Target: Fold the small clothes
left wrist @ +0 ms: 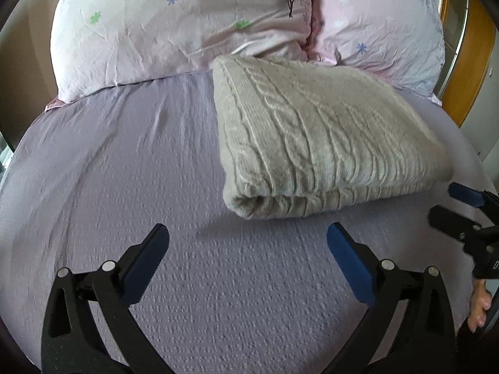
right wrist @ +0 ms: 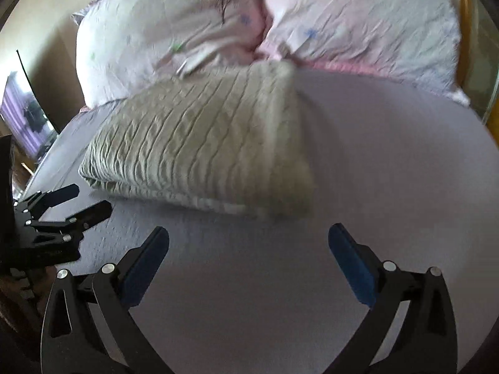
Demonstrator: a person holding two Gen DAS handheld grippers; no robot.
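Note:
A folded beige cable-knit blanket [left wrist: 321, 137] lies on the lilac bed sheet [left wrist: 124, 171], its rolled edge toward me. My left gripper [left wrist: 248, 233] is open and empty, a little in front of the blanket's near left corner. My right gripper [right wrist: 249, 233] is open and empty, in front of the blanket [right wrist: 199, 143] in the blurred right wrist view. Each gripper shows in the other's view: the right one [left wrist: 452, 205] at the right edge, the left one [right wrist: 90, 201] at the left edge, both open. No small garment is in view.
Two pale pink flowered pillows [left wrist: 174, 25] [left wrist: 380, 21] lean at the head of the bed behind the blanket. A wooden headboard [left wrist: 477, 46] stands at the right. A screen [right wrist: 25, 118] stands beyond the bed's left edge.

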